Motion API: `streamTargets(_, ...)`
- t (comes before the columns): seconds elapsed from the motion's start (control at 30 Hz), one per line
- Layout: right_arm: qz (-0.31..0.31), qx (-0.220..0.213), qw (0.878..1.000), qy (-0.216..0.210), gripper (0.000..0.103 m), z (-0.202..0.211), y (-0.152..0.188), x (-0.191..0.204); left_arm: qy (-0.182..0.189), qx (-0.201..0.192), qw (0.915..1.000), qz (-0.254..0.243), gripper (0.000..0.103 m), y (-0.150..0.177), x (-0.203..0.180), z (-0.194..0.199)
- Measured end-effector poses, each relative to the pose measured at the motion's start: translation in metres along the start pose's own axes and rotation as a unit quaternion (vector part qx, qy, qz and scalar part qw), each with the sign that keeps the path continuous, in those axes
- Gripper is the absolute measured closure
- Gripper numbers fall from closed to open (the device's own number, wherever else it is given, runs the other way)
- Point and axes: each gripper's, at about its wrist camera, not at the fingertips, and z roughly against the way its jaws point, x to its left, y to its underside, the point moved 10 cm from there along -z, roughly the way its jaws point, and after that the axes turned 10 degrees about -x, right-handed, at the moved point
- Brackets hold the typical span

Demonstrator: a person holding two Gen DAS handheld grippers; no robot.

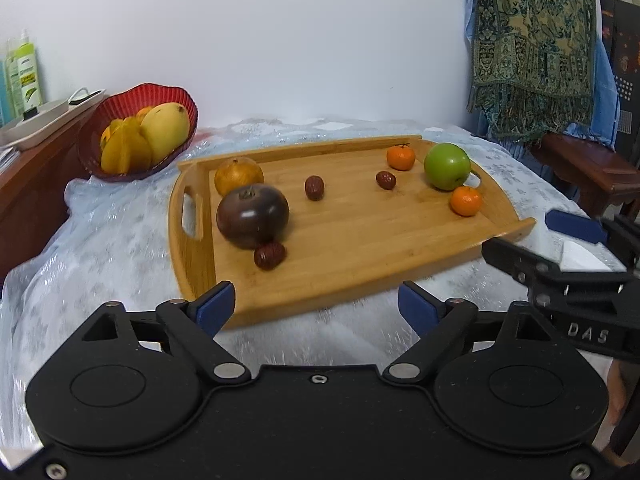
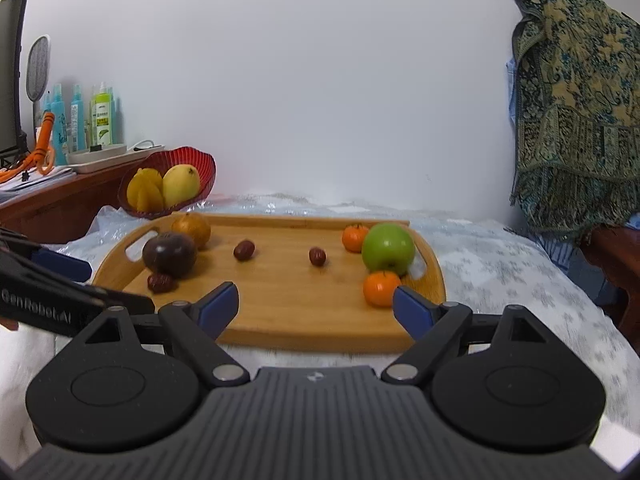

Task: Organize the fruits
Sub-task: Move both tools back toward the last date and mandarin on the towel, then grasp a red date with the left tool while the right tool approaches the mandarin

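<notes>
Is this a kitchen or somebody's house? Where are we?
Probably a room in someone's home, not clearly a kitchen. A patterned shawl hangs at the right, spray bottles stand on a wooden sideboard, and a wooden tray of fruit sits on a plastic-covered table.

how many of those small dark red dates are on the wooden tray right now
3. One date lies at the near left, against the big dark purple fruit. One date sits mid-tray. One date lies right of centre, near the far orange. Others may hide behind larger fruit.
</notes>
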Motion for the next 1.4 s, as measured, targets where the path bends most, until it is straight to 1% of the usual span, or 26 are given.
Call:
streamTargets(0.27, -0.002, 0.005, 1.0, 0.002, 0.011, 0.04, 0.026, 0.006, 0.002, 0.004, 0.9997, 0.026, 0.008, 0.021, -0.001, 0.023)
streamTargets(0.4, 0.003, -0.002, 1.0, -0.005, 0.008, 0.058, 0.038, 0.015, 0.012, 0.013, 0.9993, 0.033, 0.006, 0.032, -0.005, 0.029)
streamTargets(0.53, 0.006, -0.004, 1.0, -0.018, 0.007, 0.074, 0.05, 0.025, 0.016, 0.021, 0.9992, 0.029, 0.005, 0.042, -0.01, 0.032)
streamTargets(0.7, 0.042, 0.001, 0.999, -0.026, 0.006, 0.083, 0.062, 0.04, 0.022, 0.034, 0.9988, 0.027, 0.005, 0.052, -0.017, 0.03)
streamTargets(0.87, 0.044, 0.007, 0.998, -0.05, 0.006, 0.084, 0.068, 0.053, 0.034, 0.045, 0.9981, 0.022, 0.006, 0.054, -0.023, 0.024)
streamTargets(0.93, 0.046, 0.007, 0.997, -0.058, 0.006, 0.084, 0.069, 0.058, 0.04, 0.05, 0.9978, 0.02, 0.013, 0.055, -0.027, 0.021)
streamTargets(0.97, 0.046, 0.007, 0.997, -0.063, 0.006, 0.084, 0.07, 0.06, 0.042, 0.053, 0.9975, 0.02, 0.024, 0.056, -0.028, 0.019)
streamTargets(1.0, 0.044, 0.007, 0.997, -0.07, 0.006, 0.084, 0.071, 0.063, 0.046, 0.059, 0.997, 0.019, 0.036, 0.057, -0.03, 0.017)
streamTargets(1.03, 0.043, 0.006, 0.996, -0.077, 0.006, 0.084, 0.072, 0.066, 0.051, 0.064, 0.9964, 0.02, 0.041, 0.058, -0.033, 0.014)
streamTargets(1.07, 0.042, 0.006, 0.996, -0.084, 0.006, 0.085, 0.072, 0.069, 0.056, 0.067, 0.9959, 0.023, 0.049, 0.058, -0.035, 0.013)
streamTargets(1.1, 0.041, 0.006, 0.995, -0.092, 0.007, 0.085, 0.073, 0.071, 0.063, 0.069, 0.9953, 0.025, 0.054, 0.058, -0.038, 0.012)
streamTargets(1.17, 0.042, 0.006, 0.994, -0.103, 0.01, 0.086, 0.074, 0.077, 0.072, 0.073, 0.9945, 0.021, 0.059, 0.059, -0.044, 0.01)
streamTargets(1.2, 0.043, 0.007, 0.993, -0.107, 0.013, 0.086, 0.075, 0.08, 0.075, 0.074, 0.9943, 0.017, 0.064, 0.059, -0.047, 0.008)
streamTargets(1.23, 0.044, 0.008, 0.993, -0.111, 0.014, 0.086, 0.076, 0.082, 0.078, 0.076, 0.994, 0.012, 0.067, 0.059, -0.05, 0.007)
streamTargets(1.27, 0.045, 0.009, 0.993, -0.111, 0.017, 0.085, 0.077, 0.083, 0.081, 0.079, 0.9936, 0.008, 0.075, 0.06, -0.054, 0.005)
streamTargets(1.3, 0.045, 0.009, 0.993, -0.108, 0.022, 0.085, 0.078, 0.084, 0.084, 0.082, 0.9931, 0.006, 0.081, 0.062, -0.056, 0.003)
streamTargets(1.37, 0.044, 0.013, 0.993, -0.109, 0.027, 0.083, 0.08, 0.085, 0.088, 0.088, 0.9923, 0.003, 0.083, 0.064, -0.061, 0.001)
streamTargets(1.4, 0.042, 0.015, 0.993, -0.111, 0.028, 0.083, 0.081, 0.086, 0.09, 0.088, 0.992, 0.001, 0.085, 0.064, -0.062, 0.0)
